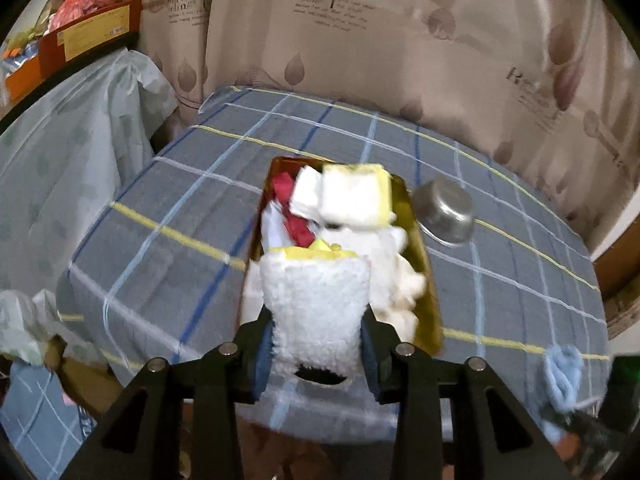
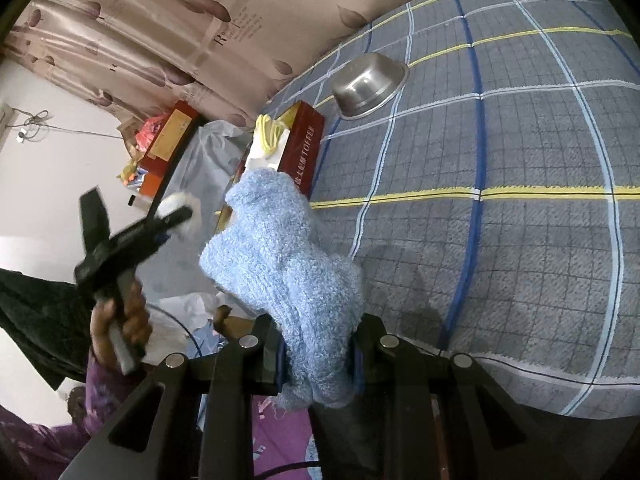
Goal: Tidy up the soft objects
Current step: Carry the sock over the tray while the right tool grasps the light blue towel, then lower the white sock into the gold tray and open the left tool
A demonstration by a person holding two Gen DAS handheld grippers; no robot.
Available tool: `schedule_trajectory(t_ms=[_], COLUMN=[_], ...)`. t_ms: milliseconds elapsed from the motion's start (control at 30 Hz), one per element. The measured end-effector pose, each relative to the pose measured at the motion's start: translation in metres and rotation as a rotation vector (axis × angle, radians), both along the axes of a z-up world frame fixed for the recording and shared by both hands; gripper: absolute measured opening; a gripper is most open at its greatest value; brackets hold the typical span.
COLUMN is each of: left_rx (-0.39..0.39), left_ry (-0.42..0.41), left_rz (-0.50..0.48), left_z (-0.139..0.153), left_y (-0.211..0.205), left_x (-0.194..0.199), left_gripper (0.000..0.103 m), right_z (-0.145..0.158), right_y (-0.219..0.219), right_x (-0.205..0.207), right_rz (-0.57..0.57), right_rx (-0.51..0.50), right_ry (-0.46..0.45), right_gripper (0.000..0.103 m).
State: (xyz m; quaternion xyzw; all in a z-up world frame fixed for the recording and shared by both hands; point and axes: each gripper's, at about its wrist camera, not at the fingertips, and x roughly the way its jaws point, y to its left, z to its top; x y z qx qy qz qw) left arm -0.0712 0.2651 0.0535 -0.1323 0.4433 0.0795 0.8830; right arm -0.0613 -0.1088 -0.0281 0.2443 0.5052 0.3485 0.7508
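My left gripper (image 1: 318, 354) is shut on a white fluffy cloth (image 1: 316, 308) with a yellow edge, held just above the near end of a gold-lined red box (image 1: 424, 264). The box holds several white, yellow and red soft items (image 1: 352, 196). My right gripper (image 2: 316, 356) is shut on a blue fluffy cloth (image 2: 280, 256), held above the near edge of the table. The red box (image 2: 302, 148) shows beyond it. In the right wrist view the left gripper (image 2: 176, 216) shows at the left with white fluff. The blue cloth also shows in the left wrist view (image 1: 564, 372).
A steel bowl (image 1: 446, 210) lies tipped on the grey checked tablecloth (image 1: 168, 200) right of the box; it also shows in the right wrist view (image 2: 368, 84). A curtain (image 1: 400, 40) hangs behind. A plastic-covered shelf (image 1: 68, 144) with orange boxes stands at the left.
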Motion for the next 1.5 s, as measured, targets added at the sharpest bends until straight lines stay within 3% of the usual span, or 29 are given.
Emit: schedule_trajectory(t_ms=[333,667,1133,1500], left_rx=[0.063,0.075,0.270,0.351], left_ry=[0.031,0.085,0.117,0.109], left_rz=[-0.070,-0.111,-0.079,-0.061], left_z=[-0.034,-0.059,-0.067,-0.058], left_y=[0.034,0.040,0.015,0.006], left_x=[0.078,0.115,0.114,0.101], left_gripper=[0.038,0.040,0.048,0.050], right_z=[-0.005,-0.012,-0.012,-0.005], right_y=[0.000,0.009,0.013,0.012], right_x=[0.001,0.006,0.004,-0.001], right_rz=[-0.011,0.007,0.012,0.014], right_rx=[-0.015,-0.022,-0.032,-0.024], right_ry=[0.021,0.047,0.055,0.034], right_gripper=[0.022,0.022,0.022,0.022])
